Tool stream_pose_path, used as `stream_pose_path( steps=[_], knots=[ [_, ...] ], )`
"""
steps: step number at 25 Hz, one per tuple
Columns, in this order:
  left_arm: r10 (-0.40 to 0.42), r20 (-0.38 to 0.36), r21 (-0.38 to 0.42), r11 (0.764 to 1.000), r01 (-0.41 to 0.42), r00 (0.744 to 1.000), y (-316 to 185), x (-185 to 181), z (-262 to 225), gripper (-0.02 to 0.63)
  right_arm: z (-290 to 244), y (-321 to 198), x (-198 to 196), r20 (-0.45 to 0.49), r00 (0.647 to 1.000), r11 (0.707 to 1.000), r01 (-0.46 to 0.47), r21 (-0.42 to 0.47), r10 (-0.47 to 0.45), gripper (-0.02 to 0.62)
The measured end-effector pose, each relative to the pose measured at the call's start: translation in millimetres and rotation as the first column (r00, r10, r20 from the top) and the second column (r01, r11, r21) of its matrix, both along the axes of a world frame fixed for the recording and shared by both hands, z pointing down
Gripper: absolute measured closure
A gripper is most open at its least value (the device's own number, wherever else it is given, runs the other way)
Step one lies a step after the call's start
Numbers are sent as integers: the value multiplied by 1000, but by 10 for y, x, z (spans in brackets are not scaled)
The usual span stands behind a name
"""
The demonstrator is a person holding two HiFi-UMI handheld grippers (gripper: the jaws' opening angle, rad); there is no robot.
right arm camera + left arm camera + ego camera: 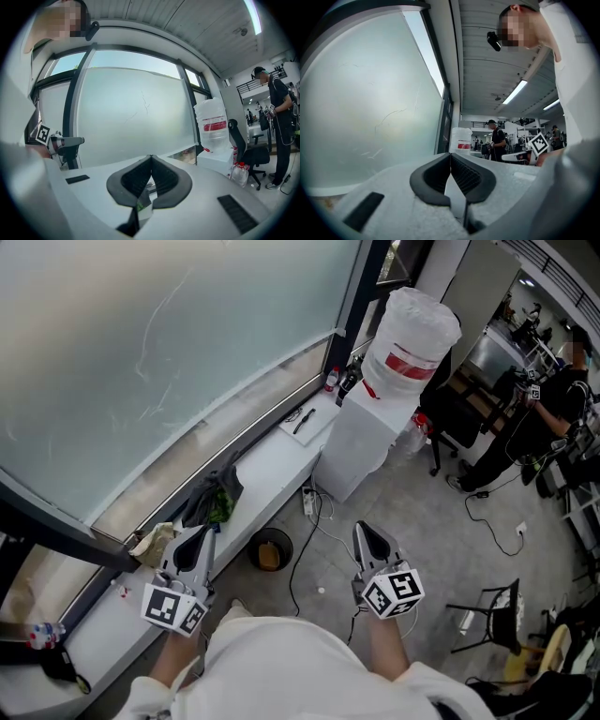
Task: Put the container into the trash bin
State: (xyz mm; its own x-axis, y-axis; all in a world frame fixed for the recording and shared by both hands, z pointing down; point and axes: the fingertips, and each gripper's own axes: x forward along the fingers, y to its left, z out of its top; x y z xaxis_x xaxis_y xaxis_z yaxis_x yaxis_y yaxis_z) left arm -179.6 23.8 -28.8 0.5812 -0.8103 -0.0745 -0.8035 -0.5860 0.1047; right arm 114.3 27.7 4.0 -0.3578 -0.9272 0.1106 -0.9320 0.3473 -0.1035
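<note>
A round dark trash bin stands on the floor below the white window ledge, with something brown lying inside it. I cannot tell a separate container apart from that. My left gripper is over the ledge's edge, left of the bin, jaws shut with nothing between them. On the other side of the bin, over the floor, my right gripper is also shut and holds nothing. Both point level, towards the frosted window.
On the ledge lie a dark green and black bundle and a beige bag. A white water dispenser with a big bottle stands further along. Cables trail on the floor. A person stands by desks and chairs at right.
</note>
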Motion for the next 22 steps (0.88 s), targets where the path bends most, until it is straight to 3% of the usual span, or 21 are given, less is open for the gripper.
stream_pose_path(
  steps=[22],
  knots=[
    [44,-6,-14,999,-44,999,-64,31,75,588,89,-148,-252,-10,1000,1000,13,3,-13,594]
  ],
)
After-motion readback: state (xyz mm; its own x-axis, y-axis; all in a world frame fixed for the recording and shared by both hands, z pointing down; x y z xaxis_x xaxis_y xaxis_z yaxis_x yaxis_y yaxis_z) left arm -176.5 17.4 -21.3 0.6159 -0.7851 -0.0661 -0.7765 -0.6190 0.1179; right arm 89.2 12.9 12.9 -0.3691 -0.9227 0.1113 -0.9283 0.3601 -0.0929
